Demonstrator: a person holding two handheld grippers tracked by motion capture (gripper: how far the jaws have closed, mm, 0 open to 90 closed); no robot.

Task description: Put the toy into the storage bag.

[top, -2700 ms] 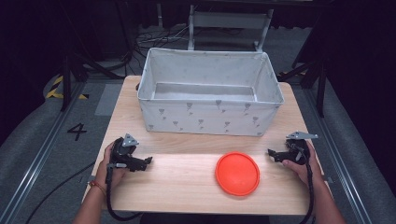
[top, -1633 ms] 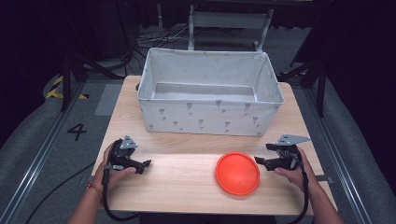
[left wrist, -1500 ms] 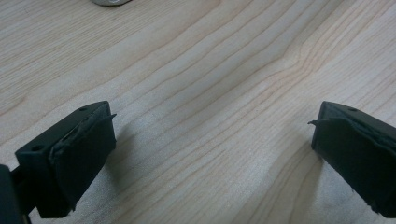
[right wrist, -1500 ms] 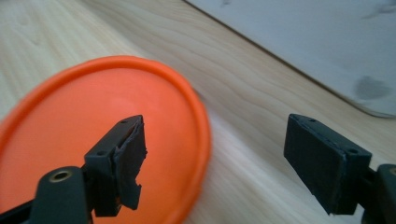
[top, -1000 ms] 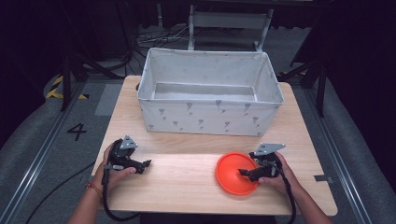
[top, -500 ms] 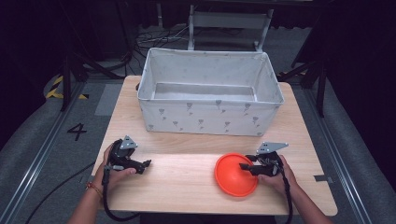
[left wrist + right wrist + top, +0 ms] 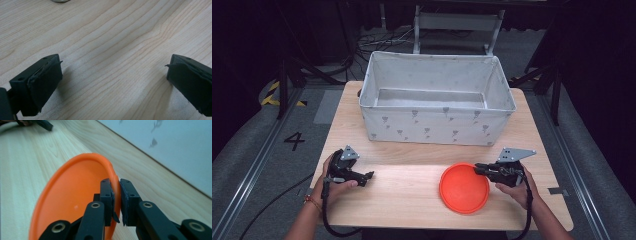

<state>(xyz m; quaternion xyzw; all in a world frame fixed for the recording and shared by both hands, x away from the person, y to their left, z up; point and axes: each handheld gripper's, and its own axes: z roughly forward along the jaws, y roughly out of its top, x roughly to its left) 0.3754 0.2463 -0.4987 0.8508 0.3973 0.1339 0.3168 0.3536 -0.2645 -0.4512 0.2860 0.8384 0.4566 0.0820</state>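
We see plate [image 7: 464, 187] on desk [image 7: 412, 190] before bin [image 7: 437, 127] | right claw [image 7: 116, 195] clamped on its rim | left claw [image 7: 112, 82] apart, idle | plate probably light, stiff, slick: we grip the rim

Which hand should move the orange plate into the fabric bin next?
Right. The right tool is shut on the orange plate rim, close to the fabric bin. The left tool is open over bare table.

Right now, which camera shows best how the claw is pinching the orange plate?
The right gripper view: the right claw has its jaws shut on the orange plate rim, close up. The high view shows the whole orange plate on the table, the pinch tiny.
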